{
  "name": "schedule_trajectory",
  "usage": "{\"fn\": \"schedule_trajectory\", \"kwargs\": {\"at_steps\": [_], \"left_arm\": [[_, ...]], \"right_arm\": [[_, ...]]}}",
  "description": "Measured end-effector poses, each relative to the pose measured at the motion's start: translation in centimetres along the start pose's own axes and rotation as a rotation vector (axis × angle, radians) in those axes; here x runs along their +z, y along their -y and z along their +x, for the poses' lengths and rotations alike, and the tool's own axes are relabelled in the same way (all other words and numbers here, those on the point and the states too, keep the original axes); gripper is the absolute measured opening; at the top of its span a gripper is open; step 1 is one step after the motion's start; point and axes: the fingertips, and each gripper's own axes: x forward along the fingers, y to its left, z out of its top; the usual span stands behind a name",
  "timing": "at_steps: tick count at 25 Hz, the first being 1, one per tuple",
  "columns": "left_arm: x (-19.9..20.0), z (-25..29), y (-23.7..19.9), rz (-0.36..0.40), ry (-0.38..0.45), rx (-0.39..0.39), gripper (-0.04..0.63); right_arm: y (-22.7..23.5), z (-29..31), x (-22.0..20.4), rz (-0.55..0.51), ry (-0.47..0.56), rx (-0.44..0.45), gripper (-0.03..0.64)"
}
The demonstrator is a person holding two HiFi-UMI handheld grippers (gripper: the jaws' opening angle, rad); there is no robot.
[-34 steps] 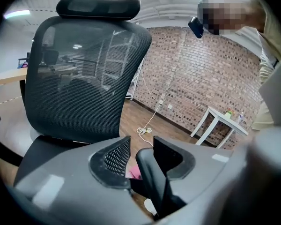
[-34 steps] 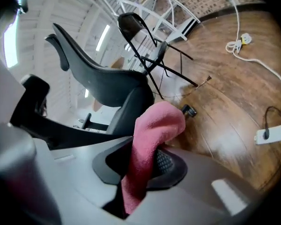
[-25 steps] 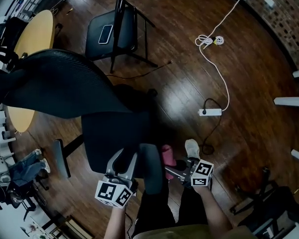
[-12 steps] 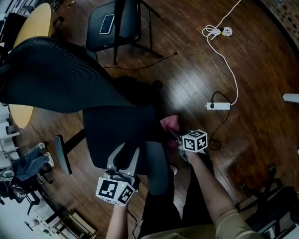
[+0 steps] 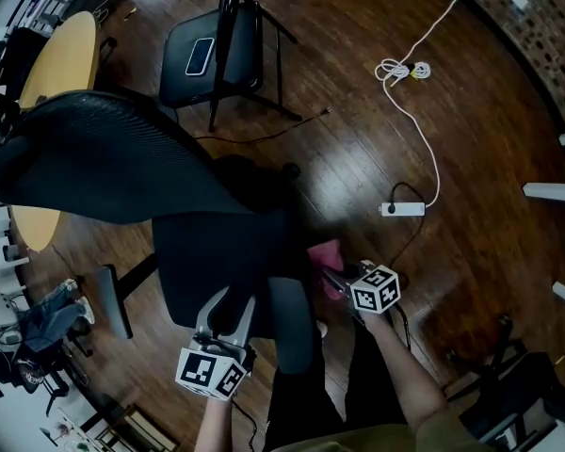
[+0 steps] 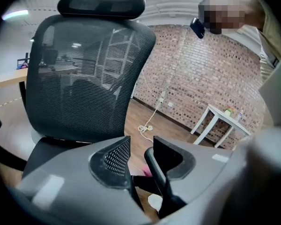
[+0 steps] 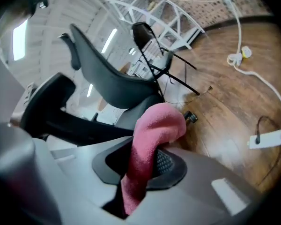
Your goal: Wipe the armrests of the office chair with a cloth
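Our right gripper [image 5: 333, 276], clamped on the cloth [image 5: 324, 255], has slid forward along the near armrest [image 5: 292, 323] and now sits just beside its far end. We cannot confirm contact. We judge this armrest half wiped and the far armrest [image 5: 113, 299] still to do. Our left gripper [image 5: 231, 307] hangs nearly closed and empty at the seat [image 5: 207, 248] edge. The floor [image 5: 471, 252] to the right gives room, with the power strip [image 5: 400, 210] well apart.

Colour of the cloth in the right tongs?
Pink; the cloth shows best in the right gripper view.
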Motion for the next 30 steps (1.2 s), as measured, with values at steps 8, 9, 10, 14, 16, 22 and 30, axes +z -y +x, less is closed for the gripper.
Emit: {"fn": "schedule_trajectory", "kwargs": {"at_steps": [8, 9, 10, 14, 16, 22, 30], "left_arm": [[0.8, 0.4, 0.3, 0.006, 0.012, -0.018, 0.14], [1.0, 0.3, 0.2, 0.001, 0.019, -0.011, 0.14], [1.0, 0.2, 0.1, -0.005, 0.024, -0.005, 0.14], [0.3, -0.5, -0.2, -0.03, 0.028, 0.017, 0.14], [-0.4, -1.0, -0.6, -0.043, 0.024, 0.035, 0.14], [-2.1, -2.3, -1.4, -0.059, 0.01, 0.092, 0.14], [-3.5, -5.9, -3.0, -0.124, 0.057, 0.175, 0.14]], "right_arm": [[-14.2, -4.8, -2.2, -0.102, 0.028, 0.398, 0.064], [-14.8, -3.9, -2.3, -0.124, 0.007, 0.417, 0.065], [-14.9, -3.2, -2.4, -0.152, -0.017, 0.428, 0.069], [-12.4, -1.9, -2.7, -0.151, -0.051, 0.35, 0.071], [-9.7, -0.7, -2.9, -0.098, -0.061, 0.257, 0.071], [1.9, 2.6, -4.2, 0.079, -0.103, 0.012, 0.071], [7.6, 5.6, -1.9, 0.115, -0.183, -0.041, 0.074]]}}
